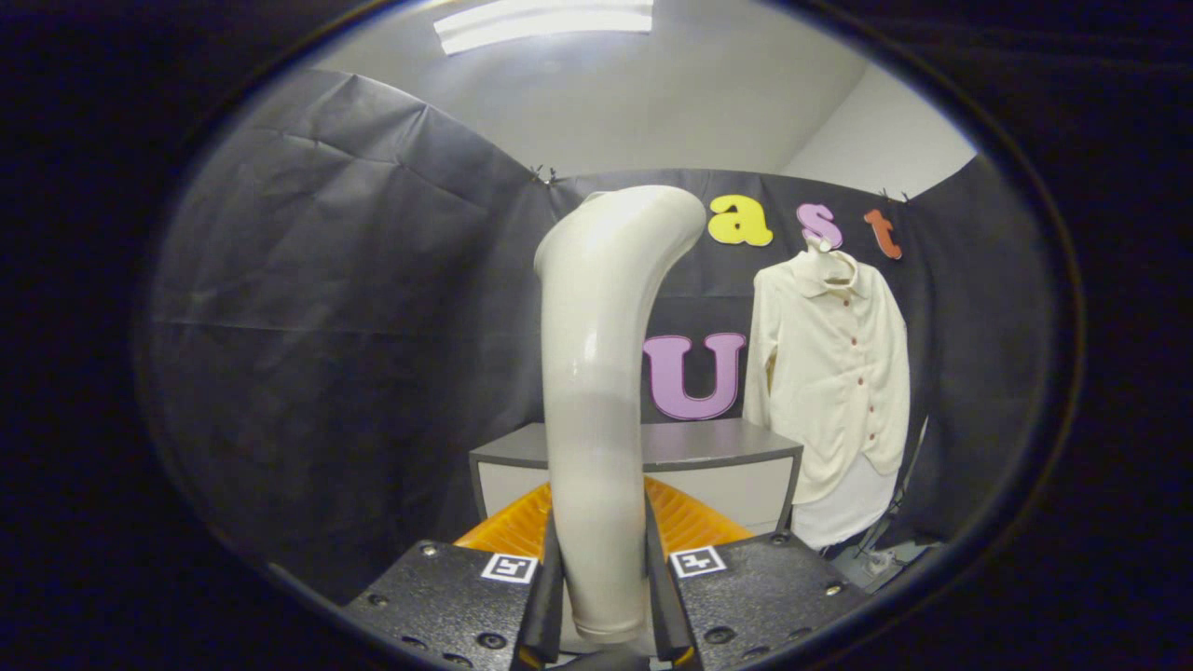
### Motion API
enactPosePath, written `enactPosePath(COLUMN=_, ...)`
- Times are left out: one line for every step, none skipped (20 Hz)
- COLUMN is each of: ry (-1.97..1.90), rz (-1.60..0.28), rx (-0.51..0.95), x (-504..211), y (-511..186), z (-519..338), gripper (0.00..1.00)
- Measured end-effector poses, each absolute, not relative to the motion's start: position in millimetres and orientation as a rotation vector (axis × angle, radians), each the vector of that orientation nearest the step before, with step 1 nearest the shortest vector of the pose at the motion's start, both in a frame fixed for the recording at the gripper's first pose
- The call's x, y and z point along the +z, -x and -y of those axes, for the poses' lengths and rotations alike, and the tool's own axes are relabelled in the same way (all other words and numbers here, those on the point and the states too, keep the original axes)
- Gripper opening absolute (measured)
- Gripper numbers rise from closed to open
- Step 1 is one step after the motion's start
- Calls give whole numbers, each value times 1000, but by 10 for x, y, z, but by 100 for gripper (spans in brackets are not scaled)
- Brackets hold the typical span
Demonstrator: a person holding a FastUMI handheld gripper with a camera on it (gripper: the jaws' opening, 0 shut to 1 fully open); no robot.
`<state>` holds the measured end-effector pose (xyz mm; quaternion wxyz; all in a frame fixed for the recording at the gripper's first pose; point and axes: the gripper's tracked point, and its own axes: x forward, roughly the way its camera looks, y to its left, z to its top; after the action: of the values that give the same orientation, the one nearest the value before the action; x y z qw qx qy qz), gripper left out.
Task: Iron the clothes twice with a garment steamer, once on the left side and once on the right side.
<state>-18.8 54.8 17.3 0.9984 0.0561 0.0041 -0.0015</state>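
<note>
The garment steamer (596,373), a cream curved handle-shaped body, stands upright between my fingers, its head bending to the right at the top. My gripper (602,582) is shut on the garment steamer, both fingers pressing its lower stem. A cream button-up shirt (834,368) hangs on a hanger against the booth wall, well beyond the fingers and to the right of the steamer. A white layer shows under the shirt's hem.
A grey-topped white cabinet (718,447) stands beyond the fingers, left of the shirt. An orange ribbed object (685,522) lies just behind the steamer's stem. Black cloth walls close in on the left, back and right.
</note>
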Motion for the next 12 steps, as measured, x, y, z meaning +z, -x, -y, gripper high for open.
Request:
enactPosePath(ry=-110, rz=-10, rx=-10, x=159, y=185, z=-520, gripper=38)
enactPosePath(ry=-106, rz=-15, rx=-16, x=142, y=186, z=-489, gripper=38)
enactPosePath(ry=-101, rz=-14, rx=-22, x=143, y=173, z=-456, gripper=38)
enactPosePath(ry=-93, rz=-12, rx=-28, x=147, y=163, z=-430, gripper=38)
enactPosePath(ry=-84, rz=-11, rx=-31, x=151, y=151, z=-399, gripper=38)
enactPosePath(ry=-82, rz=-9, rx=-34, x=139, y=147, z=-390, gripper=38)
enactPosePath(ry=-79, rz=-8, rx=-34, x=134, y=138, z=-381, gripper=38)
enactPosePath(ry=-76, rz=-7, rx=-32, x=117, y=124, z=-388, gripper=38)
enactPosePath(ry=-70, rz=-7, rx=-29, x=109, y=107, z=-397, gripper=38)
enactPosePath(ry=-65, rz=-12, rx=-31, x=80, y=95, z=-385, gripper=38)
enactPosePath(ry=-65, rz=-16, rx=-32, x=61, y=84, z=-387, gripper=38)
enactPosePath(ry=-69, rz=-21, rx=-31, x=27, y=66, z=-388, gripper=38)
